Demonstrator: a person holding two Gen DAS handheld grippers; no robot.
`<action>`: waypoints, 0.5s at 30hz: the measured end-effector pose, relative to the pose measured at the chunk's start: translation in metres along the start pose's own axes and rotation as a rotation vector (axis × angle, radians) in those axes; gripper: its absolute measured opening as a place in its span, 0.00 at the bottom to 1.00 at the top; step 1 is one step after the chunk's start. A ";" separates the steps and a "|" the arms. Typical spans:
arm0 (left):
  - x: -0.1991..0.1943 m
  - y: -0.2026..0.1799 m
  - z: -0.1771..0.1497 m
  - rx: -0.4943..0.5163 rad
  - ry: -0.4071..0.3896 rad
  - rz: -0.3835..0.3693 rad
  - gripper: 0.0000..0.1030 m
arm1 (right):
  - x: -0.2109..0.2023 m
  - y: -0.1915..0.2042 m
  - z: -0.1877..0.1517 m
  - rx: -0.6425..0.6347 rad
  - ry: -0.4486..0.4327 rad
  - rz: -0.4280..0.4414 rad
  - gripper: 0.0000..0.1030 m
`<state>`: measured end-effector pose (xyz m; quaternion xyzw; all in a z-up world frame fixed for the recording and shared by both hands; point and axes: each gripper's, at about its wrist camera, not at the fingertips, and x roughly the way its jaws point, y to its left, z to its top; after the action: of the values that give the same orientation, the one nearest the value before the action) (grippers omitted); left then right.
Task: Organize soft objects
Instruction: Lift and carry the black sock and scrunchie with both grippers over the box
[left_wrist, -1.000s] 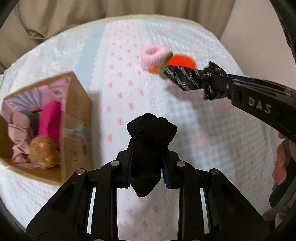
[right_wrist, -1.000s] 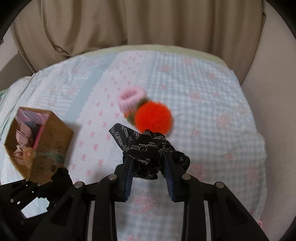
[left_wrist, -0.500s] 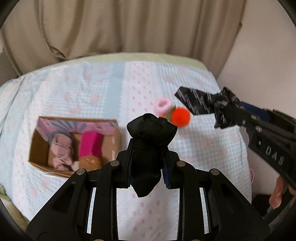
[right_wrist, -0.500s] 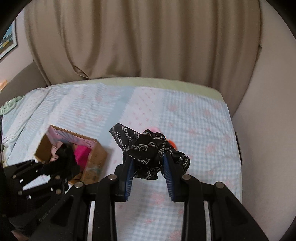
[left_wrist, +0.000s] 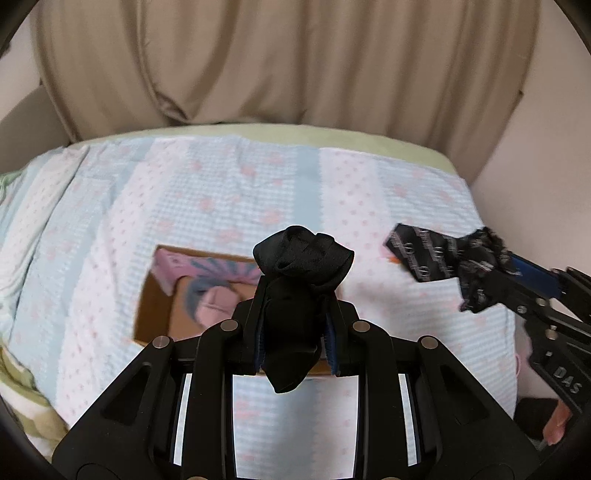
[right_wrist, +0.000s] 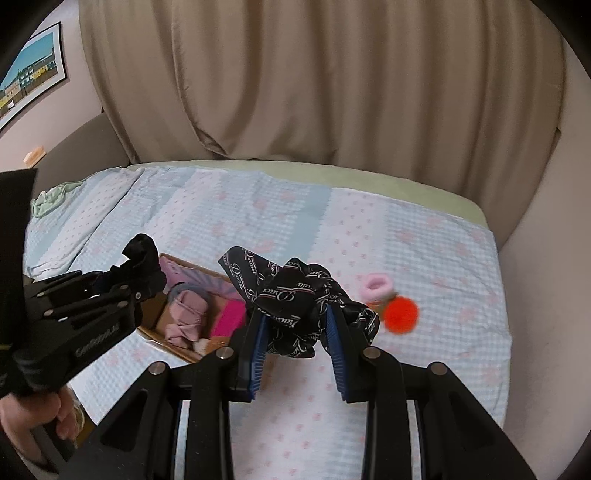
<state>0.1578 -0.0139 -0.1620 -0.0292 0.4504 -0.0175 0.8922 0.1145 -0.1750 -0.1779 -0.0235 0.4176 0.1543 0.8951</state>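
we clamp the left hand-held gripper (left_wrist: 295, 332) on a black cloth (left_wrist: 301, 280) and the right hand-held gripper (right_wrist: 295, 332) on a printed scarf (right_wrist: 295, 302), both above the bed (right_wrist: 424, 236), over the box (right_wrist: 184, 328).

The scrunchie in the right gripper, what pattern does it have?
The scrunchie is black with white script lettering and stripes, clearest in the right wrist view.

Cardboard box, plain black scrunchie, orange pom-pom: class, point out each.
Cardboard box (right_wrist: 157, 320), right wrist view, brown side wall.
Plain black scrunchie (left_wrist: 303, 258), left wrist view, bunched top.
Orange pom-pom (right_wrist: 401, 315), right wrist view, fluffy middle.
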 end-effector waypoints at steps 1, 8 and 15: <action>0.005 0.013 0.001 -0.003 0.010 0.004 0.22 | 0.006 0.009 0.002 0.004 0.007 0.001 0.28; 0.040 0.096 0.005 0.009 0.070 0.016 0.21 | 0.046 0.069 0.006 0.047 0.065 -0.005 0.28; 0.090 0.149 -0.001 0.059 0.156 0.004 0.21 | 0.098 0.109 0.008 0.097 0.155 -0.007 0.28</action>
<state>0.2116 0.1295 -0.2448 -0.0008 0.5180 -0.0313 0.8548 0.1474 -0.0446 -0.2374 0.0066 0.4924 0.1283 0.8608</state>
